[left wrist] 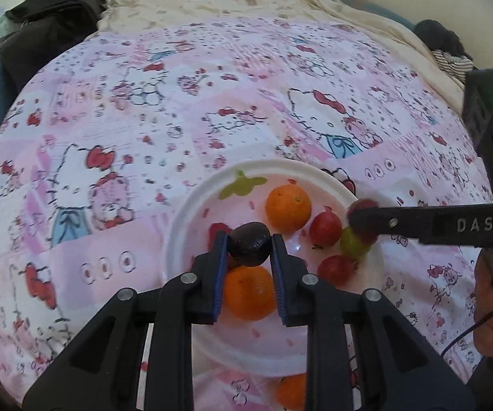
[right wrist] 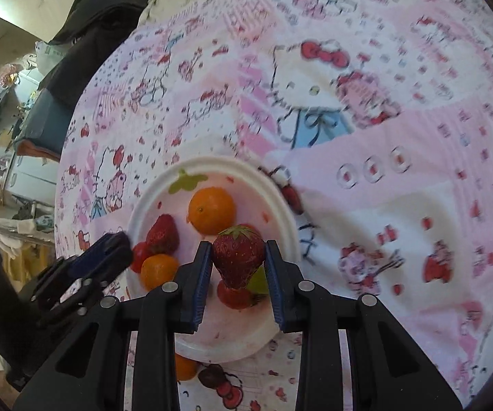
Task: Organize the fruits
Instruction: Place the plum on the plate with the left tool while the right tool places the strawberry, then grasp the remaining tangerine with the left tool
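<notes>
We hold a dark plum-like fruit (left wrist: 249, 245) pinched in the left tongs (left wrist: 249, 250), hanging over the white plate (left wrist: 191, 212) on the pink cartoon-print bedspread (left wrist: 109, 130). The right tongs (right wrist: 238, 260) grip a red strawberry (right wrist: 238, 257), leaf end up, above the same plate (right wrist: 280, 202). In the plate lie two oranges (left wrist: 288, 208) (left wrist: 249, 291), red round fruits (left wrist: 326, 228) and a green one (left wrist: 351, 243). Another orange (left wrist: 291, 390) rests on the bedspread just beside the plate's near rim.
</notes>
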